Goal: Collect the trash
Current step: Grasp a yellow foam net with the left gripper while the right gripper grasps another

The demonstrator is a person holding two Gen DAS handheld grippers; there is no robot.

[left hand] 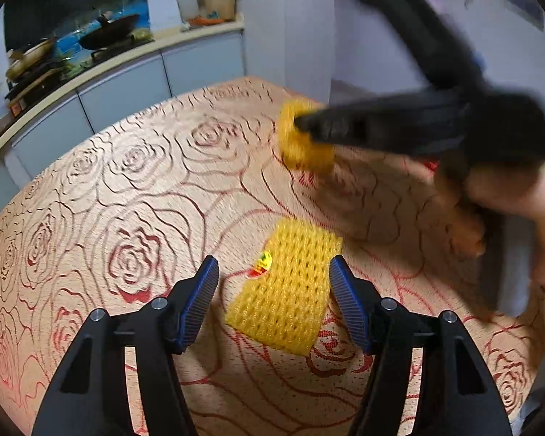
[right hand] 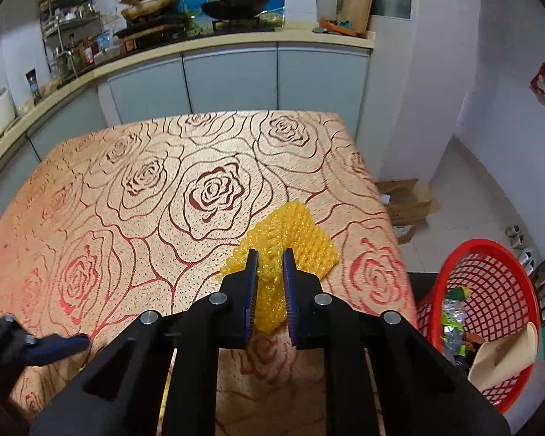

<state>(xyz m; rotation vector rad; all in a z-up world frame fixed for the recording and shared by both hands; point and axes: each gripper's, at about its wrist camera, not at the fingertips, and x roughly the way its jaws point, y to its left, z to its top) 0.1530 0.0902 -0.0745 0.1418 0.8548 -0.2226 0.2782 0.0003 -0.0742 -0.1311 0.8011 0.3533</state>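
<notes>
Looking down from the left wrist, the left claw (left hand: 274, 292) stands spread over a flat yellow foam net (left hand: 285, 287) lying on the rose-patterned bench (left hand: 127, 189), pads either side and not pressing, likely lined up to take it, while at 1 o'clock the blurred right claw (left hand: 301, 127) carries a second foam net (left hand: 305, 138). From the right wrist, the right claw (right hand: 269, 272) is pressed together, pinching that crumpled second foam net (right hand: 290, 232) near the bench's 3 o'clock edge, and the red basket (right hand: 483, 254) of trash sits below at 4 o'clock across open room.
</notes>
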